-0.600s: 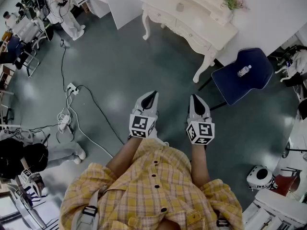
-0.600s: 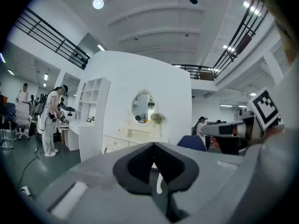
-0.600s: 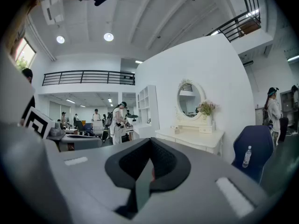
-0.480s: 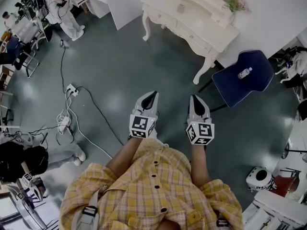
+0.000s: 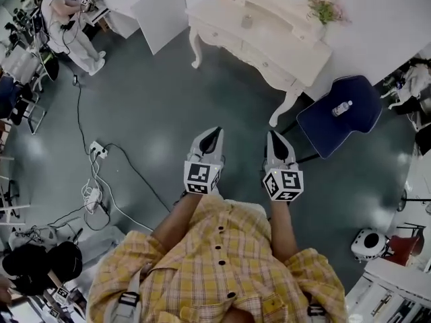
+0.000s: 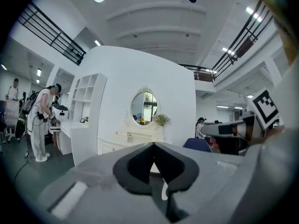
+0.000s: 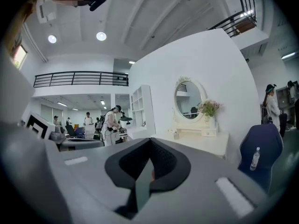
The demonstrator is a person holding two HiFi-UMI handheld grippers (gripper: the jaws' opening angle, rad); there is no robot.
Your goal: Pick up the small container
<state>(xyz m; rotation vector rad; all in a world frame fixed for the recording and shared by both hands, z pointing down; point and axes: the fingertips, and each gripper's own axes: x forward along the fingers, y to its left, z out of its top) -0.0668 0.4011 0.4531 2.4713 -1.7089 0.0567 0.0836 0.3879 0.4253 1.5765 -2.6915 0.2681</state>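
Left tongs (image 5: 213, 133), right tongs (image 5: 275, 138) closed, empty — bottle (image 7: 254, 158): right gripper view, not left.

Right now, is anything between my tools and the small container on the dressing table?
Nothing visible. Only bare floor lies between the left tool, the right tool and the dressing table holding the small container; the blue chair stands aside.

Left gripper (image 5: 209, 142) and right gripper (image 5: 277, 147) hovering side by side, slightly apart, at chest front. Tips pointing toward 12 o'clock in head view, angling slightly inward. Both jaw pairs pressing together, gripping nothing. Bare forearms (image 5: 176, 215) reaching forward, marker cubes (image 5: 202, 177) facing up.
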